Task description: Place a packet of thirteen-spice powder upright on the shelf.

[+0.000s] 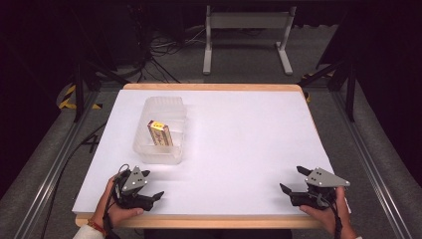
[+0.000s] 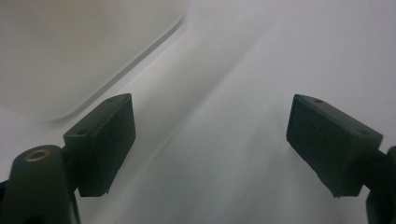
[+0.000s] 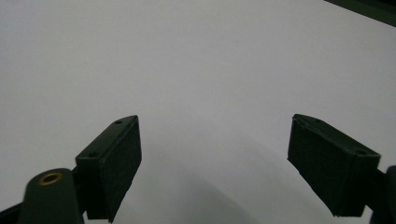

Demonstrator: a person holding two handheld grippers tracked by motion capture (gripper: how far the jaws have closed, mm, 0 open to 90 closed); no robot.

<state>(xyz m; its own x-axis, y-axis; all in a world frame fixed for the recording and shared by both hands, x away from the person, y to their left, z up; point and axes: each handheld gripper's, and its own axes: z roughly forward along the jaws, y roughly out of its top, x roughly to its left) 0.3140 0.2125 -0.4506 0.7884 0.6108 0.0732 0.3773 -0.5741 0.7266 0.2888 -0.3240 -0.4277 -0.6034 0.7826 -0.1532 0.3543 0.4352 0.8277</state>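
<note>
Resting at the near edge of the white counter, both grippers are sitting held in the person's hands, well apart from each other. Left gripper is sitting near the front-left corner, fingers released with a wide gap and nothing between them; in the left gripper view the two black fingers are spreading apart over bare white surface, with the rounded corner of the clear plastic container showing blurred at upper left, just beyond the left finger. Right gripper is sitting near the front-right corner, fingers also released and gripping nothing; the right gripper view is showing its fingers wide apart above plain white counter. Clear plastic container is standing on the left half of the counter, just beyond the left gripper, not touching it. Small box with a yellow and dark red label is lying inside the container, tilted, leaning along the length of it. Left hand and right hand are coming in from the bottom edge. Grey metal frame is standing on the floor past the far edge of the counter.
</note>
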